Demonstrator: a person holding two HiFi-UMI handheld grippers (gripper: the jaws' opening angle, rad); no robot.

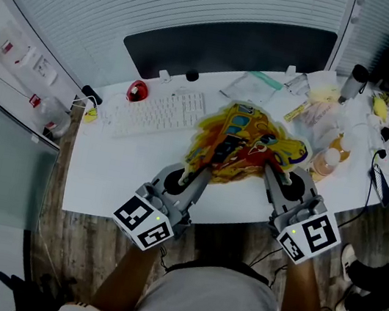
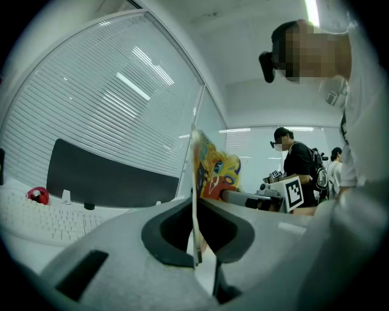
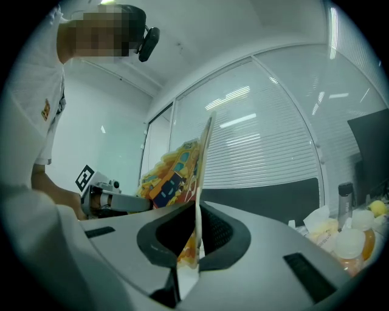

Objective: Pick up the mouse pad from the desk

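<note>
The left gripper is clenched on one edge of the mouse pad, the right gripper on the other. The pad is held buckled over the desk, near a keyboard. Its colourful print cannot be read.

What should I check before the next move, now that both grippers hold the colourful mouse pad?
1. Grip of the left gripper on the mouse pad: ok, shut on its edge.
2. Grip of the right gripper: ok, shut on the pad's edge.
3. Pad flat between the two grippers: not ok, it bulges and crumples.
4. Far edge of the pad clear of the desk: cannot tell.
5. Room beside the orange bottle at the pad's right: not ok, it stands very near.
</note>
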